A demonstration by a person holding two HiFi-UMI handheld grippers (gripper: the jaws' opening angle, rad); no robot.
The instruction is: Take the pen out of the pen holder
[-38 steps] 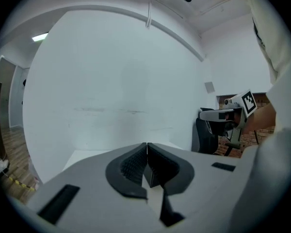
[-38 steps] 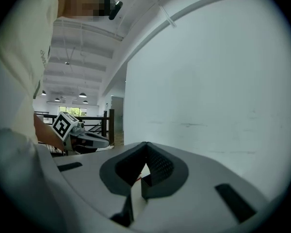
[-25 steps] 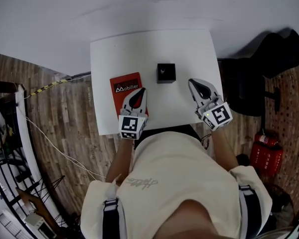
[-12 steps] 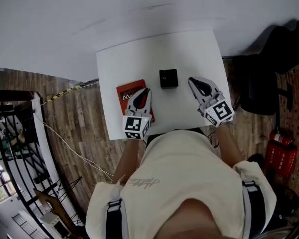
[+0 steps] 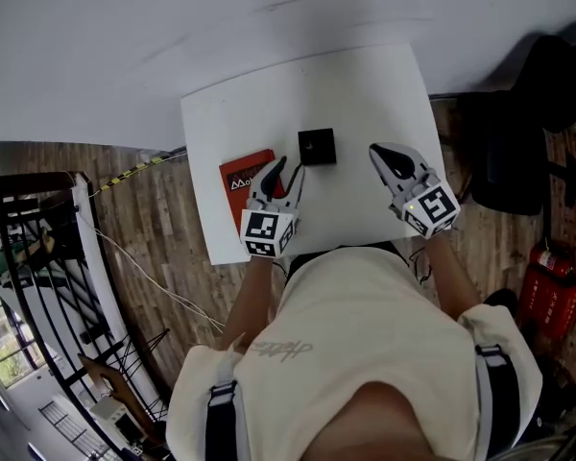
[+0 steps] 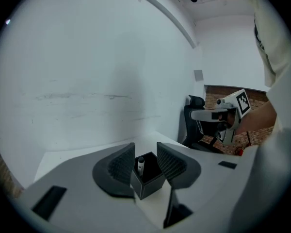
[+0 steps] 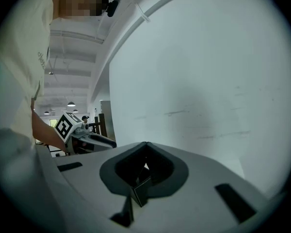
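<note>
Head view: a white table carries a black pen holder near its middle and a red book toward its left edge. The left gripper lies over the book's right edge, its tips just short of the holder's near-left corner and not touching it. The right gripper hovers to the right of the holder, apart from it. Left gripper view: the jaws have just been opening and stand spread, with the holder framed in the gap ahead of them; neither pad presses on it. The pen stands upright inside the holder, its light-coloured end level with the rim. The other gripper shows off to the right in front of a black chair. Right gripper view: the jaws meet at their tips and are closed, with nothing gripped; the wall fills the background and the left gripper shows at the left.
</note>
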